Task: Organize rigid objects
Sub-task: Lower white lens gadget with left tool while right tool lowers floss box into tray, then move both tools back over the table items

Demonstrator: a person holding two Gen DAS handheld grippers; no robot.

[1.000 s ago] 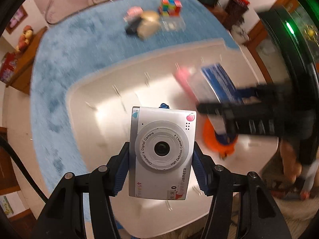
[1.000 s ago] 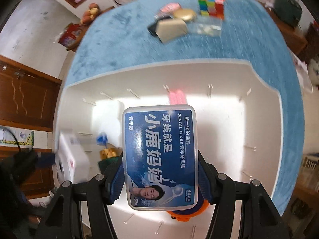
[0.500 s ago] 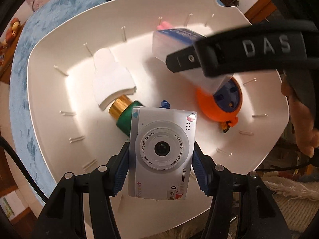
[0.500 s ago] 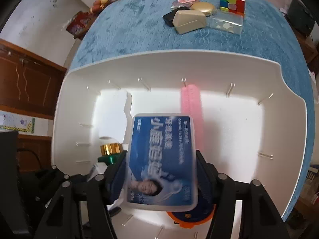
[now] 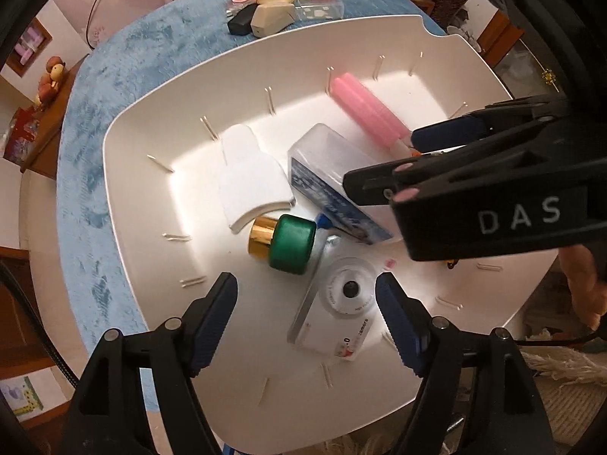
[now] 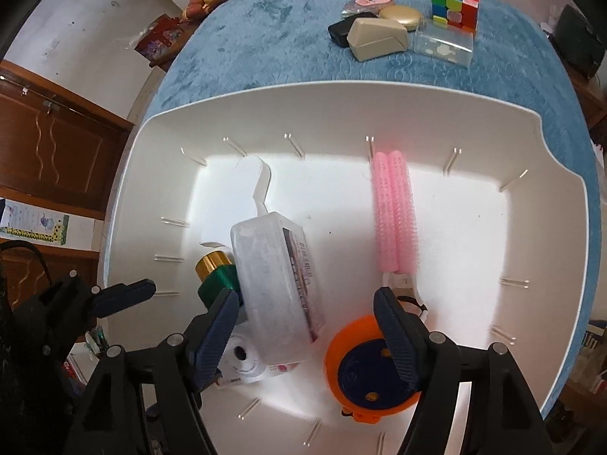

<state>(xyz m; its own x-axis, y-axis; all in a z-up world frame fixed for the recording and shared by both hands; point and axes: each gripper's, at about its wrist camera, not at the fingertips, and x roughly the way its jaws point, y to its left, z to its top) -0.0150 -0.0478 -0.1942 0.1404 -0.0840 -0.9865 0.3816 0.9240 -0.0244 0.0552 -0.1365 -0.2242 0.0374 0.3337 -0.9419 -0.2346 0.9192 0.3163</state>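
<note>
My left gripper (image 5: 305,295) hangs over the white bin (image 5: 114,159), its jaws opening. The silver toy camera (image 5: 341,314) lies loose on the bin floor below them, no pad touching it. My right gripper (image 6: 305,303) is opening too. The blue-labelled dental floss box (image 6: 277,288) lies tipped on its side between its fingers, free of the pads, leaning on the green bottle with a gold cap (image 6: 216,280). In the left wrist view the floss box (image 5: 326,178) rests beside the right gripper (image 5: 379,161).
The bin also holds pink hair rollers (image 6: 394,212), an orange and navy round toy (image 6: 368,371) and a flat white piece (image 5: 252,174). On the blue cloth behind it sit a colour cube (image 6: 455,3), a clear box (image 6: 444,45), a beige case (image 6: 375,38) and a gold compact (image 6: 400,17).
Both grippers have opened. The camera has dropped out of the left jaws onto the bin floor. The floss box has left the right jaws and tipped over.
</note>
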